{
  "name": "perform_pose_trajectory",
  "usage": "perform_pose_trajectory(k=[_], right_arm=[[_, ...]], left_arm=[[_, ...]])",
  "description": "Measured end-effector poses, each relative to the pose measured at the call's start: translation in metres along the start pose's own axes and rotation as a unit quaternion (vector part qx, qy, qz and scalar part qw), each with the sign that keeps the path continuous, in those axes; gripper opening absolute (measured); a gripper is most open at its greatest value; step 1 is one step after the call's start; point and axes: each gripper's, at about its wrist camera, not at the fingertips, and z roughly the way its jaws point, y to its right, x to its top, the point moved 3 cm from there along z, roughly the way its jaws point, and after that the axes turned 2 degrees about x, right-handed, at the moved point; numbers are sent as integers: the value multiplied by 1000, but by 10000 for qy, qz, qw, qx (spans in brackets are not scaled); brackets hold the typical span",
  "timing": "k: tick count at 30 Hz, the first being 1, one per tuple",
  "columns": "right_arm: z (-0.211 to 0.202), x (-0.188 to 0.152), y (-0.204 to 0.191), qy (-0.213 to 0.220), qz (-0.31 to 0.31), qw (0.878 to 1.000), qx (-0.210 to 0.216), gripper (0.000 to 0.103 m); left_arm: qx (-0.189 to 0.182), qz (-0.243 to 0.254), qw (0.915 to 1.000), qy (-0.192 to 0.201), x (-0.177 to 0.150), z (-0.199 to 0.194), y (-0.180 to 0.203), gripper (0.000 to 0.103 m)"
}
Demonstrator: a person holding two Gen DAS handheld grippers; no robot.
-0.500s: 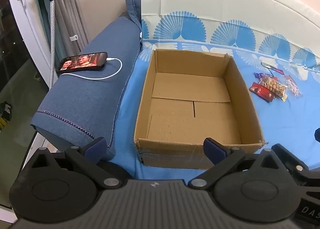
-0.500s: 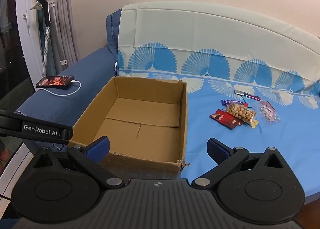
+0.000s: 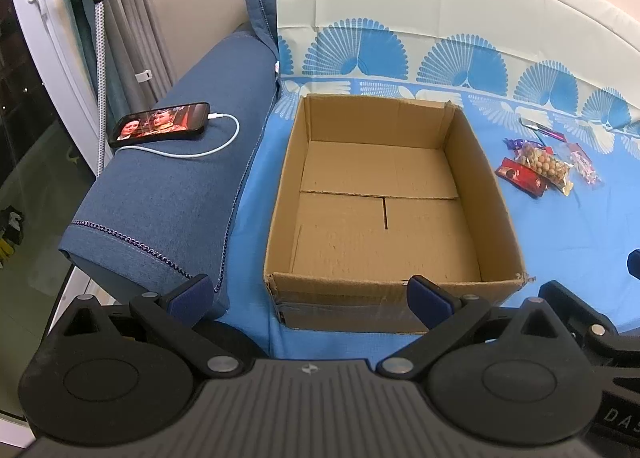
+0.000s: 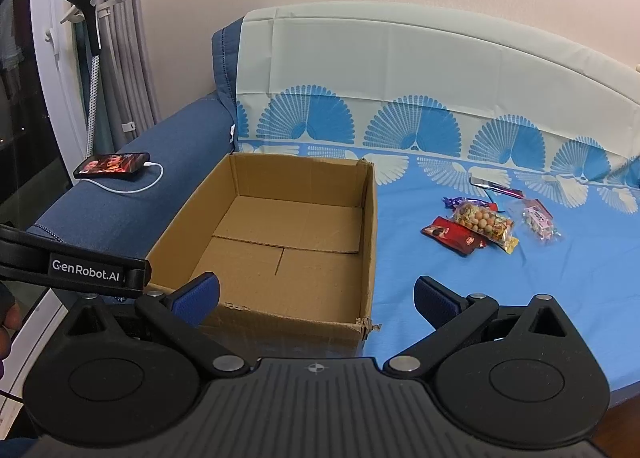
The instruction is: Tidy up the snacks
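Phone [image 3: 160, 125]: lay on the blue sofa arm [image 3: 168, 193], well to the left of and beyond the left claw, its white cable [image 3: 208, 145] plugged in; no part of the task.
Left claw [image 3: 308, 294]: its jaws stood wide apart with nothing between them; it hung tilted down over the near wall of the box, and held nothing.
Cardboard box [image 3: 384, 286]: sat open on the blue sheet [image 3: 560, 234], just ahead of the left claw and ahead-left of the right claw; its floor showed bare, so no snack had gone in.
Right claw [image 4: 316, 298]: jaws likewise spread wide and bare, near the box's front right corner; the snacks lay well ahead and to its right.
Red packet [image 4: 456, 237]: nearest of the pile to the right claw, flat on the sheet, partly under the nut bag.
Nut bag [image 4: 486, 222]: clear bag of round nuts, resting across the red packet's far end.
Pink packet [image 4: 538, 219]: just right of the nut bag, apart from it.
Purple sweet and slim wrapper: beyond the pile, too small to tell more.
Step in hand: judged as the very start, both claws idle before the first pick.
Next move: likely the right claw should reach forward and right, come down over one packet, probably the nut bag on top, close on it alone, then carry it left into the box.
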Motion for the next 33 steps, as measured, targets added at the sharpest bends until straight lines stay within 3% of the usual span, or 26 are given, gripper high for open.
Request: perform_pose_trajectory(k=[28,33], right_arm=[[1,0,10,63,137,9999,-3,103],[3,-2,14,284,295,9991,111,103]], left_arm=[[29,158,9998,-68,0,4,9,103],[70,234,9996,-106,1,5,13,103]])
